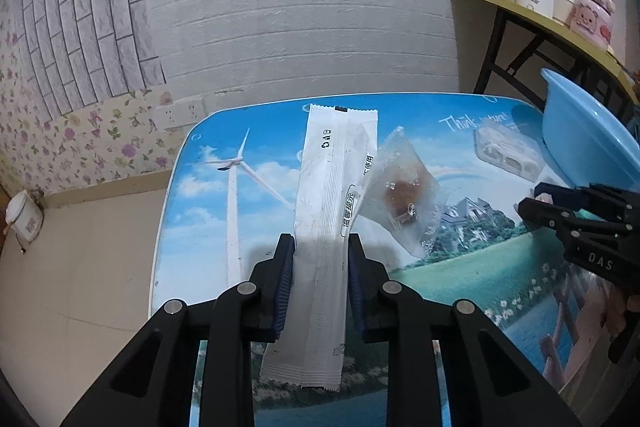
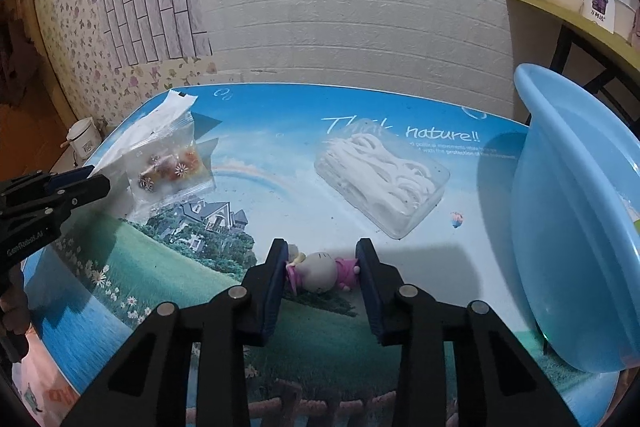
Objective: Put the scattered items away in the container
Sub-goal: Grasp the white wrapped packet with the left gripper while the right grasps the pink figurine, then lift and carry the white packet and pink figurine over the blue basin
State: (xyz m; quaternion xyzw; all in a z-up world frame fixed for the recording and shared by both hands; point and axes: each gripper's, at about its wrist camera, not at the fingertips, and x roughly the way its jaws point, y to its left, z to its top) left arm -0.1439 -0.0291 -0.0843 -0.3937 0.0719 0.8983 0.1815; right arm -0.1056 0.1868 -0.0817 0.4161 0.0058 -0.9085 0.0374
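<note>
Between right claw (image 2: 322, 267) pads: small doll (image 2: 320, 273).

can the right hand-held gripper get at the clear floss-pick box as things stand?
Probably not yet: the right hand-held gripper is shut on the small doll. The clear box lies unobstructed just ahead on the table.

The light blue plastic basin (image 2: 576, 227) runs off the right edge in both views. The long white sachet's (image 1: 324, 227) small print stays unreadable (too fine), its sides covered by black gripper fingers (image 1: 282, 283).
</note>
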